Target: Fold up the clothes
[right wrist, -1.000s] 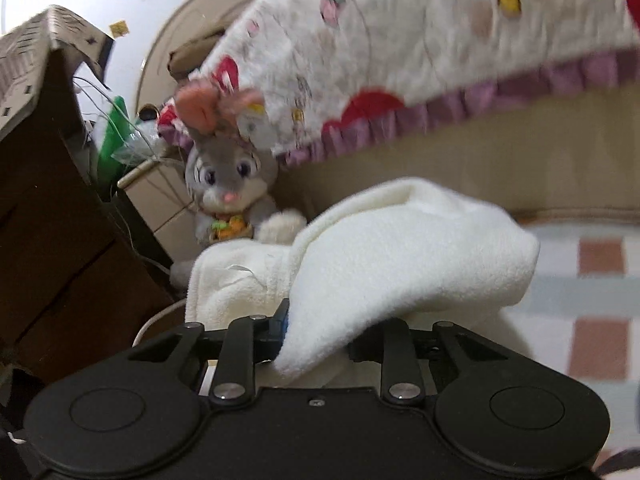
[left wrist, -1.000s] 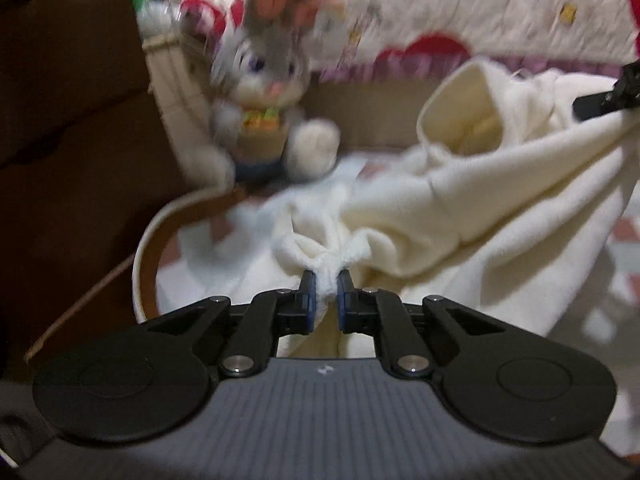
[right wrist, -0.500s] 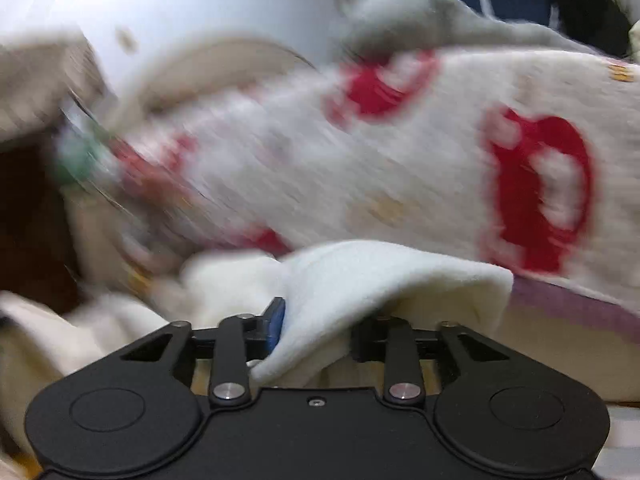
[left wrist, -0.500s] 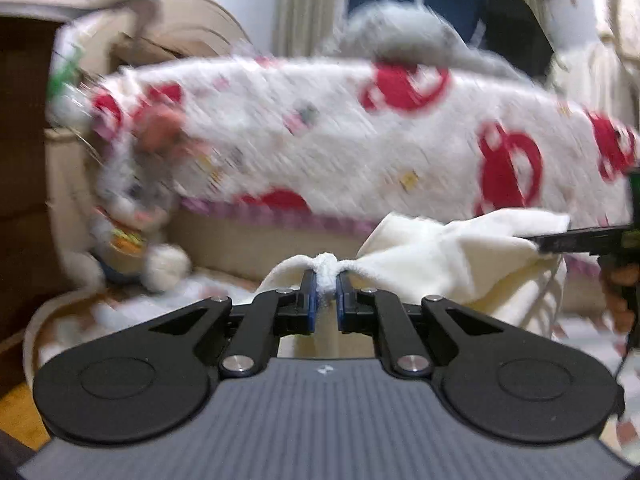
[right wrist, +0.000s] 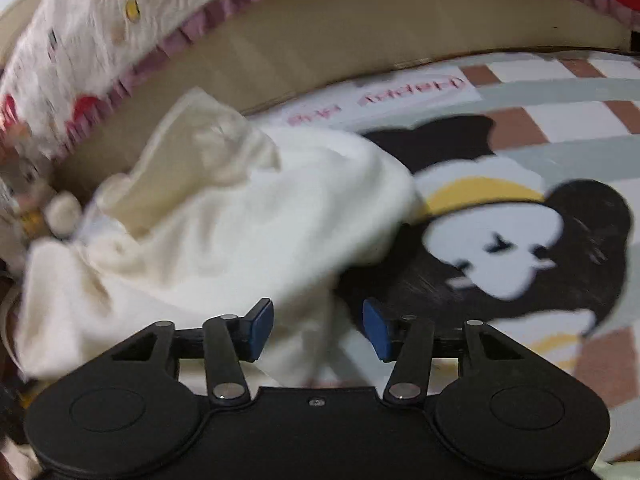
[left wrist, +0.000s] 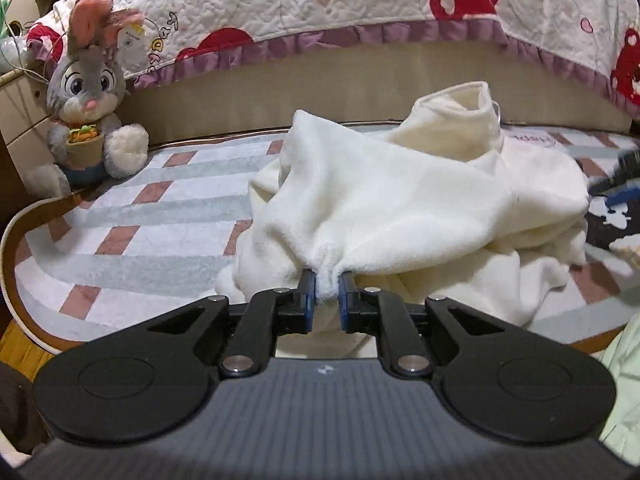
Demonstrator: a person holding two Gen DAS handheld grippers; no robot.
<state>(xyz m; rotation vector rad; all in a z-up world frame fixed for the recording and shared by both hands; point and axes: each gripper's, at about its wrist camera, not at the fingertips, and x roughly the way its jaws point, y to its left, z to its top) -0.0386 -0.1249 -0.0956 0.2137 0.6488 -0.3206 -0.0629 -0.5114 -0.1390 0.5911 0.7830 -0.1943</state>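
The left gripper (left wrist: 327,294) pinches a bunched edge of the cream fleece garment (left wrist: 400,200), though its jaws are starting to open. The right gripper (right wrist: 318,330) is opening, pads clear of the fleece, probably to let it settle on the rug (left wrist: 140,216).

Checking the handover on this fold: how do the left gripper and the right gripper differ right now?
The left gripper has its fingers pinched on a bunched bit of the cream fleece garment, though they are starting to open; the right gripper has its fingers wide apart, opening, pressing on nothing. The left view is sharp; the right view is blurred. Both have black fingers with blue pads and point down at the patterned rug.
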